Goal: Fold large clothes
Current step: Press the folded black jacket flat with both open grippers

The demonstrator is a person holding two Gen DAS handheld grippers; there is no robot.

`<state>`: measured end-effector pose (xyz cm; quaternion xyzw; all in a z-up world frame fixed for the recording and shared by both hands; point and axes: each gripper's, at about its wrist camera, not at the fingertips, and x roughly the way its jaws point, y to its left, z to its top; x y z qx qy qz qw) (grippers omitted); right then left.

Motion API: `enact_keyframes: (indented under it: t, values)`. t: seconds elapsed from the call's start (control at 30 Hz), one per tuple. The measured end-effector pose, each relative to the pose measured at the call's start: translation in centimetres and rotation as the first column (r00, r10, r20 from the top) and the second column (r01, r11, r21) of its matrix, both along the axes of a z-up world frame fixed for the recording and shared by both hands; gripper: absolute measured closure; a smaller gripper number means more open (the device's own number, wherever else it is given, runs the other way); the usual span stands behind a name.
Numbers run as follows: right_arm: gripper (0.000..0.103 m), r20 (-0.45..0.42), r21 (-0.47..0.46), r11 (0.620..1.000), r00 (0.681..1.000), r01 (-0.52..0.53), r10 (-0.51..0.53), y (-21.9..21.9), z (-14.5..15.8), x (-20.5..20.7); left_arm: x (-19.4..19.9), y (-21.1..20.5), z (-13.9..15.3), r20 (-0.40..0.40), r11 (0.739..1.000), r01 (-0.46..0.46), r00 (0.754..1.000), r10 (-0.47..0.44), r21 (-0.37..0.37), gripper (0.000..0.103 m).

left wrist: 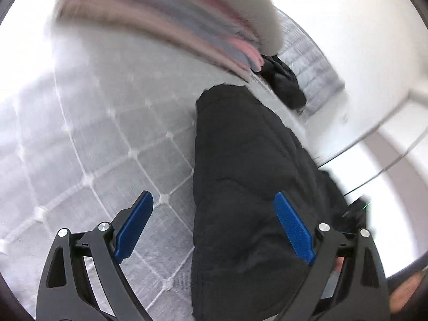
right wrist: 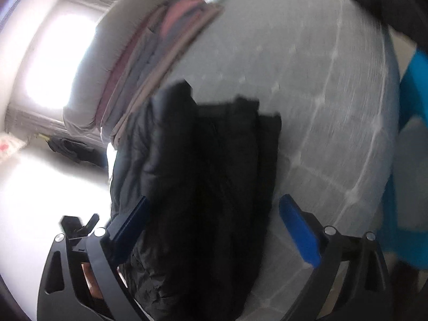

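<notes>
Now | left gripper (left wrist: 214, 200) fingers wide, empty | right gripper (right wrist: 214, 206) same | black jacket (right wrist: 203, 165) unlabelled

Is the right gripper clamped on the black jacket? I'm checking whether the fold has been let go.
No: the right gripper stands wide open over the black jacket, its blue fingers apart and not pressing the cloth.

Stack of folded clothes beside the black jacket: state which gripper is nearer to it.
Cannot tell. Left gripper and right gripper both hang open over the black jacket, with the stack of folded clothes beyond it in each view.
</notes>
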<state>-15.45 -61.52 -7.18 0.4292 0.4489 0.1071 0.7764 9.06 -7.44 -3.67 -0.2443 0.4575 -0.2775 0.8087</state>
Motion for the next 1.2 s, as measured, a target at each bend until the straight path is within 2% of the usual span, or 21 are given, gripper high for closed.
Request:
enact_keyframes:
  t: [0.1, 0.2, 0.33, 0.47, 0.57, 0.63, 0.67, 0.7, 0.77, 0.87, 0.97, 1.07, 1.13, 1.2]
  values:
    - [0.01, -0.029, 0.128, 0.992, 1.0, 0.016, -0.012, -0.3, -2.0, 0.6, 1.9, 0.5, -3.4, -0.147, 0.992, 0.006, 0.989, -0.024, -0.124, 0.015]
    - [0.01, -0.038, 0.21, 0.977, 0.999, 0.041, -0.034, -0.3, -3.6, 0.9, 3.3, 0.0, -5.3, -0.218, 0.979, 0.012, 0.974, -0.057, -0.203, 0.015]
    - [0.009, -0.015, 0.3, 0.953, 0.999, 0.052, -0.05, -0.4, -4.3, 1.0, 3.9, -1.8, -6.1, -0.23, 0.97, 0.06, 0.966, -0.116, -0.237, 0.015]
    - [0.007, -0.045, 0.257, 0.966, 0.999, 0.026, -0.015, 0.8, -5.1, 2.0, 4.2, -4.6, -7.1, -0.251, 0.954, 0.143, 0.945, -0.21, -0.262, 0.015]
    - [0.007, -0.047, 0.26, 0.966, 0.999, 0.008, 0.004, 1.7, -5.4, 2.6, 4.2, -6.1, -7.3, -0.251, 0.947, 0.185, 0.934, -0.253, -0.263, 0.014]
    - [0.006, -0.043, 0.283, 0.959, 0.999, 0.002, 0.01, 1.8, -5.6, 2.9, 3.9, -7.1, -7.0, -0.239, 0.95, 0.202, 0.936, -0.259, -0.24, 0.014]
    - [0.006, -0.04, 0.287, 0.958, 0.999, -0.002, 0.014, 1.9, -5.8, 3.2, 3.8, -7.3, -6.8, -0.228, 0.953, 0.204, 0.94, -0.254, -0.222, 0.018]
    - [0.006, -0.036, 0.29, 0.957, 0.999, -0.009, 0.02, 2.1, -5.9, 3.4, 3.6, -7.7, -6.5, -0.21, 0.958, 0.208, 0.945, -0.249, -0.199, 0.023]
    - [0.006, -0.025, 0.293, 0.956, 0.999, -0.021, 0.03, 2.8, -5.9, 4.1, 3.2, -8.2, -5.3, -0.176, 0.967, 0.209, 0.956, -0.233, -0.147, 0.043]
    - [0.006, 0.003, 0.321, 0.947, 0.999, -0.031, 0.032, 3.7, -5.8, 5.0, 3.2, -7.7, -3.1, -0.133, 0.976, 0.192, 0.97, -0.205, -0.102, 0.057]
    - [0.006, 0.027, 0.351, 0.934, 0.998, -0.065, 0.06, 5.8, -6.1, 6.3, 2.9, -6.3, 0.0, -0.066, 0.988, 0.151, 0.986, -0.153, -0.028, 0.059]
    - [0.006, 0.04, 0.36, 0.923, 0.99, -0.14, 0.134, 9.5, -5.8, 9.0, 3.0, -3.7, 2.9, -0.007, 0.995, 0.091, 0.996, -0.091, 0.046, 0.059]
    - [0.006, 0.035, 0.33, 0.923, 0.979, -0.201, 0.201, 12.9, -5.7, 12.1, 3.1, -1.3, 3.2, -0.003, 0.995, 0.047, 0.999, -0.047, 0.086, 0.056]
    - [0.006, 0.024, 0.302, 0.922, 0.969, -0.24, 0.244, 15.0, -5.6, 14.2, 4.0, 0.8, 2.1, -0.059, 0.995, 0.019, 0.998, -0.013, 0.1, 0.049]
